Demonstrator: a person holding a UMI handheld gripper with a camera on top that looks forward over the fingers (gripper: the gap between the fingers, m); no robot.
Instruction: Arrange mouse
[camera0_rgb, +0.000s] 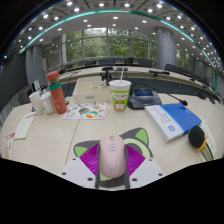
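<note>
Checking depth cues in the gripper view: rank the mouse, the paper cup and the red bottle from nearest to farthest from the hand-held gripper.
1. Mouse, between the open hand-held gripper fingers.
2. Paper cup, straight ahead, mid-table.
3. Red bottle, ahead to the left, slightly farther.

Here's the gripper (111, 143), and it's a two-tone build: pale, off-white finger bodies with flat, angular outer faces widening toward the base. Each of the jaws carries a magenta pad (90, 158) on its inner face, ribbed with fine horizontal grooves, the colour going more purple low down. And up top, each finger ends in a pointed green tip (141, 137), triangular, edged with a thin dark line.
</note>
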